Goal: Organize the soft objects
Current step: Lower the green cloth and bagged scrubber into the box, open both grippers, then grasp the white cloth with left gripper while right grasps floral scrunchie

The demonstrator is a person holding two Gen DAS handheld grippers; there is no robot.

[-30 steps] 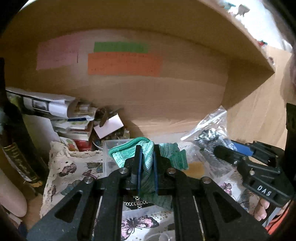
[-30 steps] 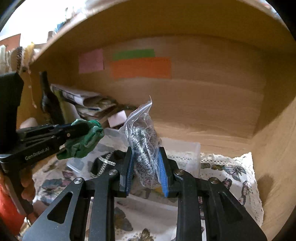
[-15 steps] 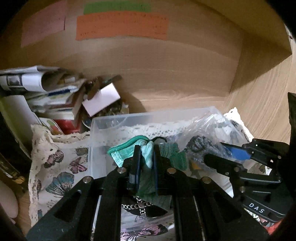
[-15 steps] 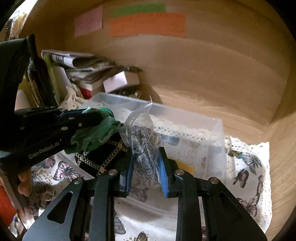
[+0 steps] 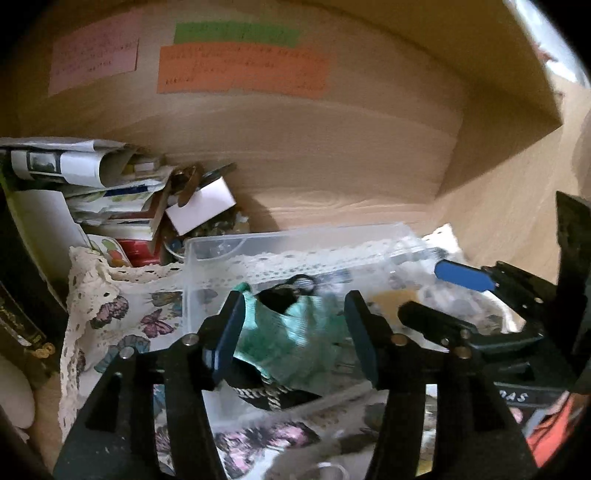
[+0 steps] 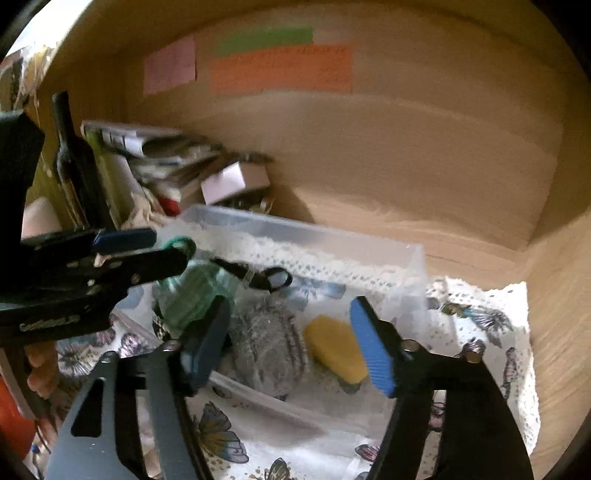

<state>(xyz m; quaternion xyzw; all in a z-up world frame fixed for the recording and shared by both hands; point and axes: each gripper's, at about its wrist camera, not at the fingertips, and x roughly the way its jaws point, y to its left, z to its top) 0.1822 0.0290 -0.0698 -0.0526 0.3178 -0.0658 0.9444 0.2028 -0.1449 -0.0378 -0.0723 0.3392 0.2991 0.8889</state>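
The green knitted cloth (image 5: 295,334) lies crumpled in the left part of a clear plastic bin (image 6: 417,266), draped over a black pouch with a chain strap (image 5: 273,397); beside it in the same bin are the plastic bag of grey fuzzy knitwear (image 6: 269,343) and, further right, a yellow sponge (image 6: 336,347). The left hand-held gripper (image 5: 295,332) is spread wide with the green cloth lying loose between its blue pads, gripping nothing; the right hand-held gripper (image 6: 291,343) is likewise wide open above the grey bag and the sponge, holding neither. The bin sits on a white lace-edged cloth printed with butterflies (image 6: 491,325) that covers the floor of a wooden shelf alcove (image 6: 424,155). The alcove's back wall carries pink (image 5: 94,61), green (image 5: 236,34) and orange (image 5: 242,70) paper notes. To the left of the bin the shelf is crowded: a stack of newspapers and books (image 5: 85,188), a small white box (image 5: 201,208) and a dark bottle (image 6: 72,162) stand close against it. To the right, bare butterfly cloth runs to the alcove's side wall, and behind the bin a strip of bare wood reaches the back wall.
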